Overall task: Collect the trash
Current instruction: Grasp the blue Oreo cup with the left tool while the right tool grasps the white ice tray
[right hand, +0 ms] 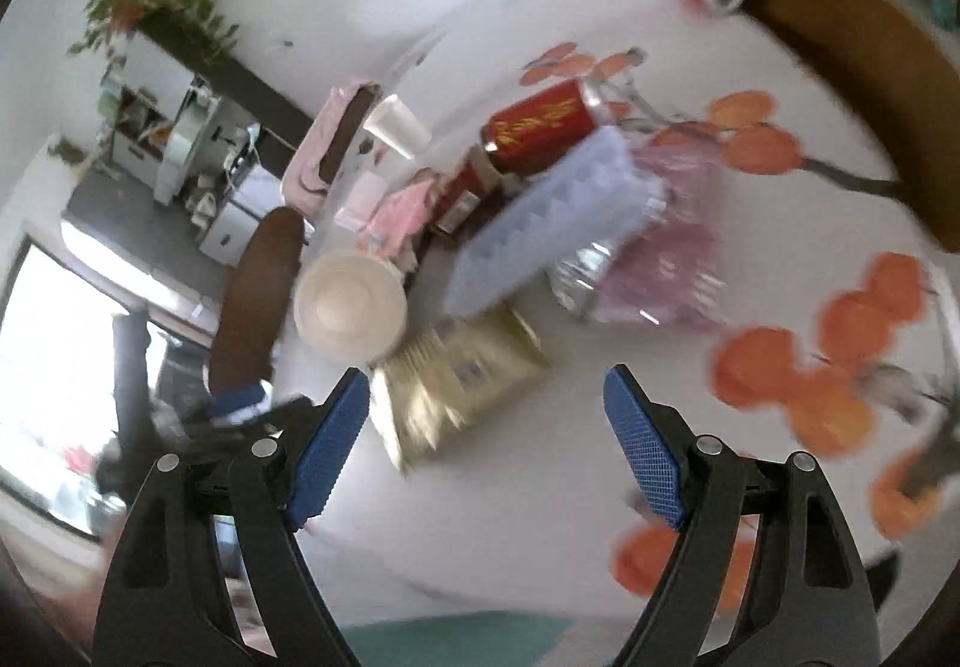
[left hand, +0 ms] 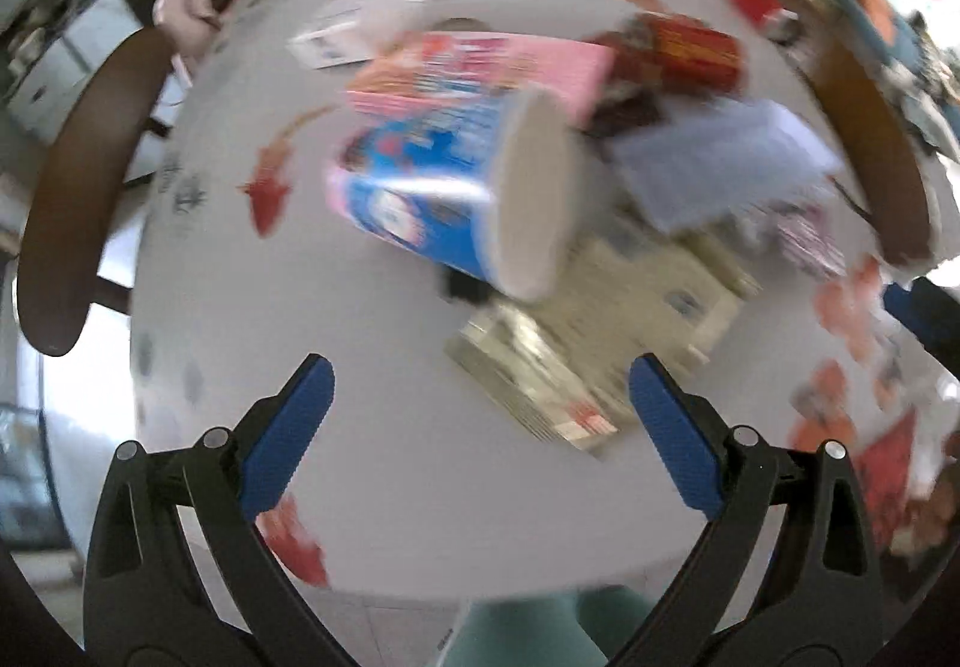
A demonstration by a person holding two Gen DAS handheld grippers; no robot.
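Both the left gripper (left hand: pixel 480 415) and right gripper (right hand: pixel 486 427) hang released over the surface (left hand: pixel 372 457); I'd steady first, then take the tipped blue cup (left hand: pixel 444 193).

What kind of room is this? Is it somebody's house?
Probably a home dining area. A round white table with wooden chairs around it is littered with snack packets and a tipped blue cup, and a leafy houseplant sits on a shelf unit behind.

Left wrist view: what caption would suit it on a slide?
Open left gripper above a white table piled with trash: a tipped blue cup, pink box, gold packet.
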